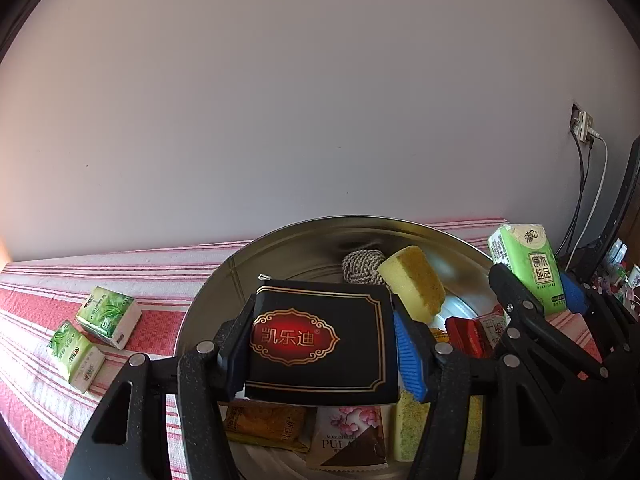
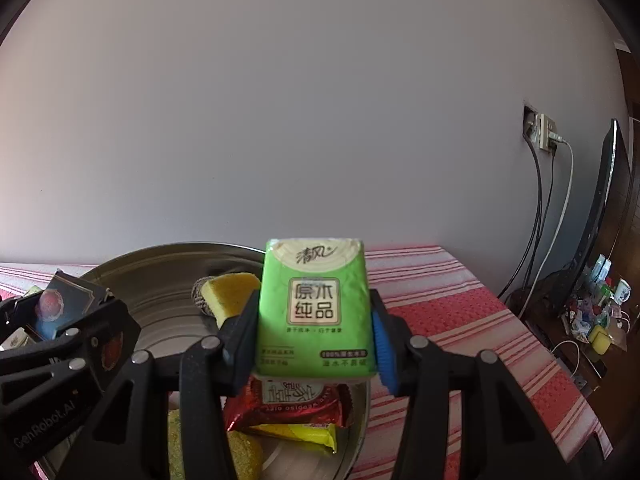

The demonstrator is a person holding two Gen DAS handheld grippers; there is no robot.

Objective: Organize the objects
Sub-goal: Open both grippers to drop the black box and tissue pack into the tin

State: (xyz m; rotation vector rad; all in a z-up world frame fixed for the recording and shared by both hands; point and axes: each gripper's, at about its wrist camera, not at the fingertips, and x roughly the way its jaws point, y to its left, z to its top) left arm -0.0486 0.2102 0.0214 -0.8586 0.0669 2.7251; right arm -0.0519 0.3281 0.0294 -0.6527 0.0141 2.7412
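Left gripper [image 1: 324,344] clenched the black packet [image 1: 320,340] above the metal basin [image 1: 216,292]; right gripper [image 2: 316,336] clamped the green tissue pack [image 2: 316,308].

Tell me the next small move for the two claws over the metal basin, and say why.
Probably lower the left claw a little and let its black packet go into the metal basin. Both claws already hang over the basin with loads, the right claw clamped on a green tissue pack, and sponges and snack packets already lie inside.
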